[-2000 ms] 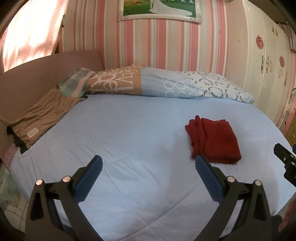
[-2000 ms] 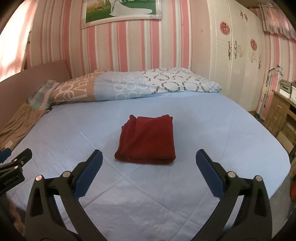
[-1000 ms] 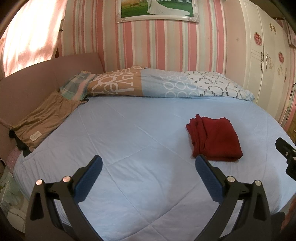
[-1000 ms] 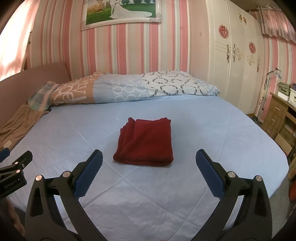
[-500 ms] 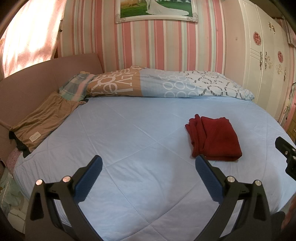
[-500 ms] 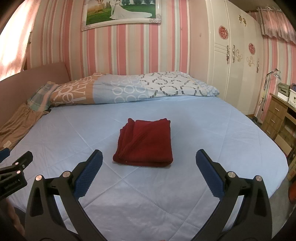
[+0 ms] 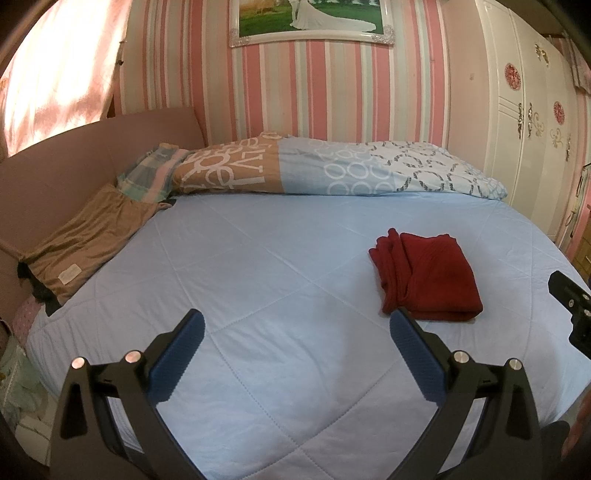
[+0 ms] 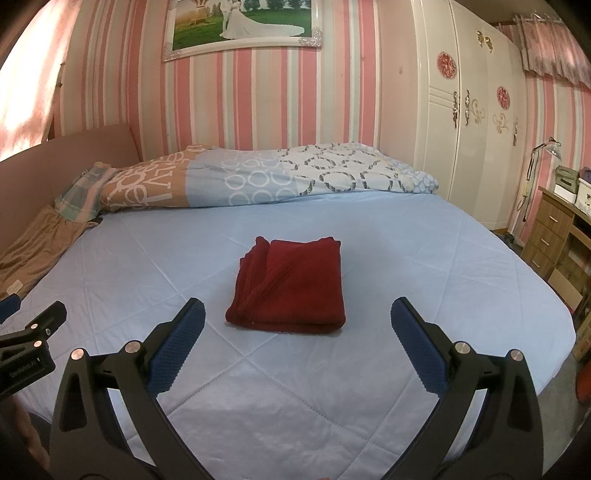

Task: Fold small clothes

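The red garment lay folded into a compact rectangle on the pale blue bedspread, its stacked layered edges turned to the left and its smooth fold toward the near side; in the left wrist view the same red garment sat right of centre on the bedspread, just beyond the tip of that gripper's right finger. The left gripper hung over the near part of the bed with its jaws spread wide and nothing between them; the right gripper did likewise, empty and wide apart, with the garment lying ahead between its two blue pads but clear of both. Compared with two seconds before, the garment had kept its place and its shape; both cameras had drawn back and tilted up a little, so that more of the striped wall and the framed picture showed above the rolled duvet at the far side; over the last half second hardly anything had shifted. A brown garment lay at the left edge by the headboard; a white wardrobe stood at the right.
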`<control>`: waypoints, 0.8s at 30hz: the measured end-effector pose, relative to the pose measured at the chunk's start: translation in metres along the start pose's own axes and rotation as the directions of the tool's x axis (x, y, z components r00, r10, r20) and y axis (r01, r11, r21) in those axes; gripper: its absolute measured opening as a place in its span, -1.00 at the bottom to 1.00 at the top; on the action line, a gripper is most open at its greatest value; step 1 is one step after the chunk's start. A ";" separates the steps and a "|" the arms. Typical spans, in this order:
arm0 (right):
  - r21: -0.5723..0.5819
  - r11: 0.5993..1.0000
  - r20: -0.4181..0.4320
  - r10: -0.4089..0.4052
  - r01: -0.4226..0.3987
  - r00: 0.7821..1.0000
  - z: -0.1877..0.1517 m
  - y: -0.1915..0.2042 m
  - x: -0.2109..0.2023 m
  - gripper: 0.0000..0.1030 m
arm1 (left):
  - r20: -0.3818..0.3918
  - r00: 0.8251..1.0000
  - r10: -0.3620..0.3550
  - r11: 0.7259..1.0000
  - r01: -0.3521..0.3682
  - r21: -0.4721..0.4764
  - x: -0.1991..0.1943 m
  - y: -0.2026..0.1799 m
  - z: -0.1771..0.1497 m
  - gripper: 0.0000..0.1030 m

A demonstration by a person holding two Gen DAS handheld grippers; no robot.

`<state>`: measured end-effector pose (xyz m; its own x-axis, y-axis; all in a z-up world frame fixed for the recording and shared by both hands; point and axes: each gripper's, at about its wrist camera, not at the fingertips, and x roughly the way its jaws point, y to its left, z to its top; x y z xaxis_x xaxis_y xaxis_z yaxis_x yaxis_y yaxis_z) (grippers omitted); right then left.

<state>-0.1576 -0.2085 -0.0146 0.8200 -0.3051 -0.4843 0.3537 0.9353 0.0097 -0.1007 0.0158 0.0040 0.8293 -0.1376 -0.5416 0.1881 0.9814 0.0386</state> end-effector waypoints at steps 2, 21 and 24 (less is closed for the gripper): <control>0.000 1.000 0.001 0.001 -0.001 1.000 0.000 0.000 0.000 0.94 | 0.000 1.000 0.000 1.000 0.000 0.000 0.000 0.000 0.000 0.96; 0.001 1.000 0.001 0.004 -0.004 1.000 0.005 -0.002 -0.001 0.94 | -0.003 1.000 -0.009 1.000 0.009 0.007 -0.001 0.009 0.005 0.96; -0.002 1.000 -0.002 0.003 -0.003 1.000 0.005 -0.002 -0.001 0.94 | -0.002 1.000 -0.006 1.000 0.006 0.008 0.000 0.009 0.006 0.96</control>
<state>-0.1565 -0.2113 -0.0097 0.8200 -0.3023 -0.4859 0.3508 0.9364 0.0094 -0.0957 0.0240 0.0098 0.8273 -0.1434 -0.5432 0.1976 0.9794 0.0424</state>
